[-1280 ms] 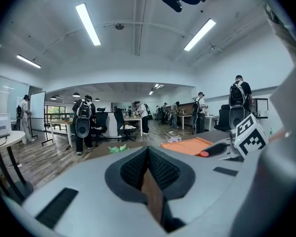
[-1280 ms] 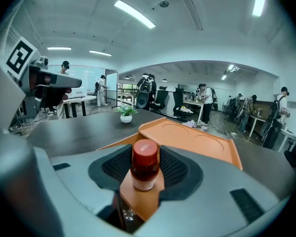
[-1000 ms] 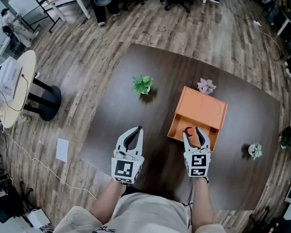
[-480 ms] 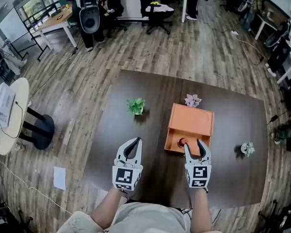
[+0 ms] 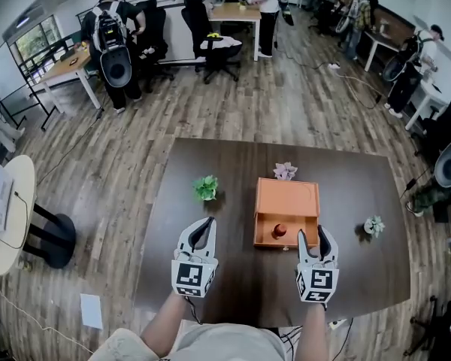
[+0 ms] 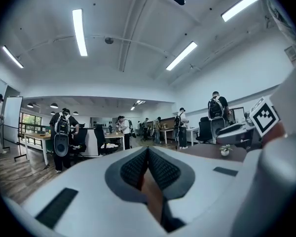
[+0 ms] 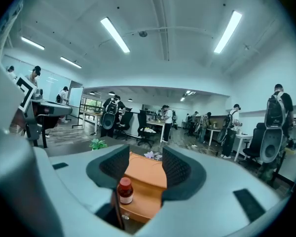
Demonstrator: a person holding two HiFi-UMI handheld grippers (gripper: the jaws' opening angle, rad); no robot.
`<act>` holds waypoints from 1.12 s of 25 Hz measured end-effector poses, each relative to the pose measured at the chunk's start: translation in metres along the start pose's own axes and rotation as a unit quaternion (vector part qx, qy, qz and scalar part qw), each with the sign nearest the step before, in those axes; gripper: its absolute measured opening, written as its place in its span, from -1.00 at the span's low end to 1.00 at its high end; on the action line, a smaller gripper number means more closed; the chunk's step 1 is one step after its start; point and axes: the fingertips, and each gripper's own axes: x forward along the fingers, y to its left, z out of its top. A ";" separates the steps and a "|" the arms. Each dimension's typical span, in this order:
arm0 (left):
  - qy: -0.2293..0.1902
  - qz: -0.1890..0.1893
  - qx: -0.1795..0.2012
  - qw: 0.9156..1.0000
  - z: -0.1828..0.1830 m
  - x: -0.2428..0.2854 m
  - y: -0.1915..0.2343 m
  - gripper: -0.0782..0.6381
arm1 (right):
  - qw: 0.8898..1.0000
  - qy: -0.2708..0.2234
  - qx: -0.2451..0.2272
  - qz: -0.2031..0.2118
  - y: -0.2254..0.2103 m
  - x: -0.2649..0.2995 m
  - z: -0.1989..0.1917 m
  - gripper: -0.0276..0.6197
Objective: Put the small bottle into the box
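Nearest the person, the left gripper (image 5: 204, 224) hovered over the dark table (image 5: 233, 292) with its jaws pressed together on nothing, much where it had been a second before. The right gripper (image 5: 313, 235) had changed most. A second earlier it reached over the front of the orange box (image 5: 286, 194) with the red-capped small bottle (image 5: 279, 230) between its jaws. Half a second earlier the bottle already stood inside the box. Now the gripper had drawn back toward the person, its jaws spread and empty, their tips just short of the box's front wall.

The bottle stood upright inside the box, close behind that front wall. In the right gripper view it showed just beyond the left jaw.

Past the box, a small green plant (image 5: 206, 187) stood to its left and a pink-leaved plant (image 5: 285, 171) just behind its far edge. A third small plant (image 5: 373, 225) sat well off to the right. Farther off, on the wooden floor (image 5: 210, 111), were desks, office chairs and several standing people.
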 end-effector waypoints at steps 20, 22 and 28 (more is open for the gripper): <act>-0.051 -0.061 0.031 0.996 0.025 -0.012 -0.015 -0.78 | 0.991 -0.064 0.026 -0.112 -0.028 -0.087 0.034 -0.26; -0.050 -0.064 0.028 0.996 0.024 -0.012 -0.017 -0.78 | 0.991 -0.065 0.027 -0.116 -0.028 -0.090 0.034 -0.26; -0.055 -0.074 0.032 0.995 0.027 -0.009 -0.025 -0.77 | 0.990 -0.063 0.031 -0.124 -0.031 -0.096 0.029 -0.26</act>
